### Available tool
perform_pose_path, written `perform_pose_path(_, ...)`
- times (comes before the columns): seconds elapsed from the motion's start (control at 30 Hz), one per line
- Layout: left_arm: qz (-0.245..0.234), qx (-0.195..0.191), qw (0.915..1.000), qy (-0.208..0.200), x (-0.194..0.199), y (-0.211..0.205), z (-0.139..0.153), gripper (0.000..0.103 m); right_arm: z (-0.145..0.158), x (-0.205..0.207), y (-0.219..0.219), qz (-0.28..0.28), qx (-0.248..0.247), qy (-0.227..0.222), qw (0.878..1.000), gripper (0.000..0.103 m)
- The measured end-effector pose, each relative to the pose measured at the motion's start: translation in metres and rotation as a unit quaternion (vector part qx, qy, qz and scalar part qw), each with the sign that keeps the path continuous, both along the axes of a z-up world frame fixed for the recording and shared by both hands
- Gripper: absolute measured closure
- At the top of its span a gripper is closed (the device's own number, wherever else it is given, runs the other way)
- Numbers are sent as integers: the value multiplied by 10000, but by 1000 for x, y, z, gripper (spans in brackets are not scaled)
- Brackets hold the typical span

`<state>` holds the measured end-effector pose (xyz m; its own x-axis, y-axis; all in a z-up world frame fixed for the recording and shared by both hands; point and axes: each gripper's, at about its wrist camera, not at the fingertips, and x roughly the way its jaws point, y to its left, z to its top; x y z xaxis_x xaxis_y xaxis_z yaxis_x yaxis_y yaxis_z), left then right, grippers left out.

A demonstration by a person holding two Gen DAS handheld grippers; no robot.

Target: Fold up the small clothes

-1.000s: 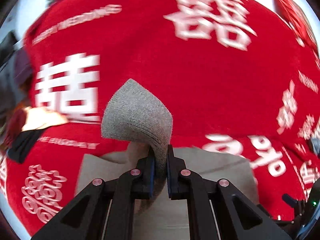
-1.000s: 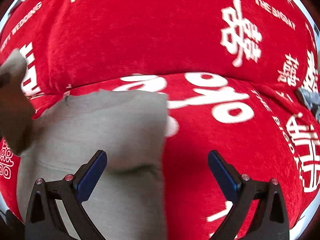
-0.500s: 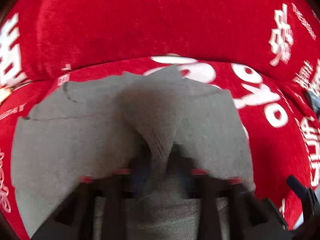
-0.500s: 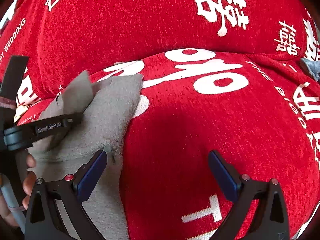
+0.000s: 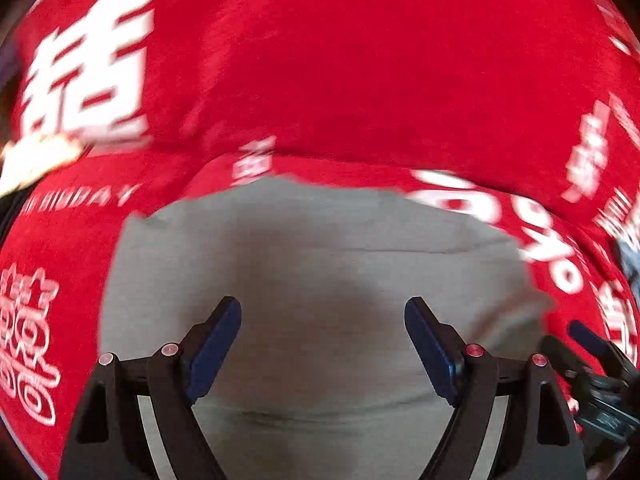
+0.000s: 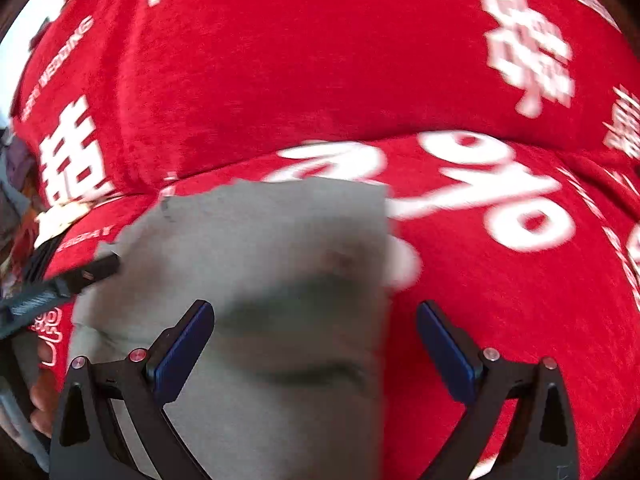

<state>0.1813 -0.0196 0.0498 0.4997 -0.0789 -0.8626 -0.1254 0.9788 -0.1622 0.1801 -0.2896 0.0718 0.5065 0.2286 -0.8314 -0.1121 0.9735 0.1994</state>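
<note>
The grey garment (image 5: 320, 280) is seen lying flat on the red printed cover (image 5: 360, 80), directly beneath the spread, empty left gripper (image 5: 323, 340), while its right edge runs between the parted fingers of the equally empty right gripper (image 6: 316, 344).

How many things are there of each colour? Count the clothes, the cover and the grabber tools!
Grey: 1, the grey garment lying flat
Red: 1, the red printed cover under it
Black with blue pads: 2, the left gripper and the right gripper, both open and empty
Total: 4
</note>
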Motion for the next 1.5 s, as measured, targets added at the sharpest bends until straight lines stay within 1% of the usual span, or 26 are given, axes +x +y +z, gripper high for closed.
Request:
perform_pose_path(0.07, 225, 117, 9994, 237, 5, 16, -16, 18, -1, 7, 21, 190, -176, -8, 9997, 2)
perform_pose_path(0.1, 280, 219, 9989, 310, 6, 21, -22, 18, -1, 10, 35, 291, -391, -57, 9988, 2)
perform_pose_path(0.13, 333, 288, 9984, 345, 4, 25, -28, 18, 0, 11, 44, 371, -516, -113, 9979, 2)
perform_pose_path(0.23, 457, 285, 9977, 406, -1, 39, -43, 18, 1, 12, 59, 458, -795, -255, 9955, 2)
perform_pose_path(0.27, 447, 277, 9981, 323, -3, 40, -43, 15, 1, 13, 61, 459, -844, -281, 9950, 2)
perform_pose_path(0.3, 443, 385, 9979, 262, -4, 39, -44, 10, -1, 14, 62, 462, -836, -248, 9951, 2)
perform_pose_path(0.37, 436, 461, 9977, 234, -3, 37, -45, 8, -5, 18, 66, 476, -781, -142, 9957, 2)
perform_pose_path(0.47, 420, 459, 9978, 227, 1, 35, -45, 8, -11, 21, 71, 424, -975, -57, 9943, 2)
perform_pose_path(0.5, 404, 460, 9979, 220, 1, 37, -46, 8, -9, 20, 72, 318, -1137, -124, 9929, 3)
perform_pose_path(0.57, 367, 448, 9981, 218, 0, 39, -44, 8, 6, 12, 76, 201, -1389, -493, 9889, 3)
perform_pose_path(0.6, 395, 435, 9981, 187, -3, 42, -42, 8, 17, 6, 80, 226, -1469, -751, 9860, 3)
perform_pose_path(0.63, 455, 440, 9979, 153, -5, 44, -40, 8, 23, 4, 84, 265, -1510, -878, 9843, 3)
perform_pose_path(0.7, 540, 410, 9976, 104, -7, 48, -39, 8, 31, 1, 96, 472, -1547, -984, 9819, 3)
perform_pose_path(0.77, 544, 420, 9974, 193, -6, 48, -43, 8, 28, 3, 106, 668, -1455, -868, 9833, 3)
perform_pose_path(0.9, 489, 534, 9973, 135, -7, 44, -45, 8, 2, 11, 119, 978, -1189, -352, 9875, 3)
perform_pose_path(0.97, 451, 549, 9974, 118, -7, 45, -47, 8, -22, 20, 113, 895, -1172, 108, 9890, 3)
perform_pose_path(1.0, 448, 558, 9974, 126, -6, 45, -48, 3, -29, 21, 108, 827, -1192, 247, 9891, 3)
perform_pose_path(1.03, 480, 598, 9970, 142, -6, 47, -49, 0, -39, 25, 97, 649, -1225, 441, 9894, 4)
perform_pose_path(1.07, 467, 548, 9973, 161, -5, 50, -51, 0, -42, 25, 83, 498, -1093, 407, 9919, 4)
perform_pose_path(1.1, 448, 416, 9980, 187, -4, 54, -52, 0, -40, 25, 72, 357, -1011, 320, 9937, 4)
perform_pose_path(1.13, 449, 348, 9982, 205, -3, 56, -53, 0, -40, 26, 65, 254, -1049, 318, 9936, 4)
perform_pose_path(1.27, 402, 485, 9977, 238, -2, 52, -50, 0, -38, 27, 44, 28, -1384, 344, 9898, 4)
perform_pose_path(1.33, 454, 585, 9969, 263, -6, 51, -43, 0, -34, 26, 30, -312, -1521, 406, 9870, 3)
perform_pose_path(1.4, 481, 553, 9972, 145, -14, 51, -32, 0, -26, 22, 24, -578, -1613, 391, 9844, 3)
perform_pose_path(1.43, 443, 498, 9978, 68, -19, 50, -26, 0, -20, 19, 22, -615, -1585, 324, 9849, 3)
perform_pose_path(1.5, 314, 460, 9984, -44, -28, 43, -17, 0, -7, 9, 33, -440, -1489, 146, 9878, 3)
